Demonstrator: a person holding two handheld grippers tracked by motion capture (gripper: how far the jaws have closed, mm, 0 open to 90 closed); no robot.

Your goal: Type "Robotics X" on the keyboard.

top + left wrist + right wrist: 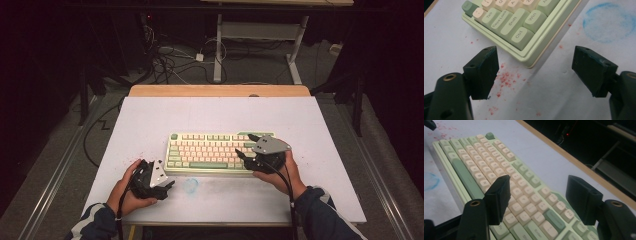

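- The keyboard (212, 151) lies near the middle of the white table (150, 115), long side across; its front left corner shows close up in the left gripper view (529, 60).
- Readable keycap legends in that view: Tab, Caps Lock, Shift, Ctrl, Win.
- The case is pale green plastic with a raised lip; keys are cream and sage green, rounded and smooth, with a long green space bar (465, 178).
- The table's far edge is bare wood (220, 90); the white surface is matte, speckled with red flecks (505, 77) and marked by a smudged blue ring (190, 185).
- The left gripper (167, 186) rests on the table just off the keyboard's front left corner, jaws wide apart, nothing between them.
- The right gripper (246, 146) hovers over the keyboard's right end, jaws apart, only keys beneath, no key pinched.
- Open tabletop lies behind the keyboard and to either side.
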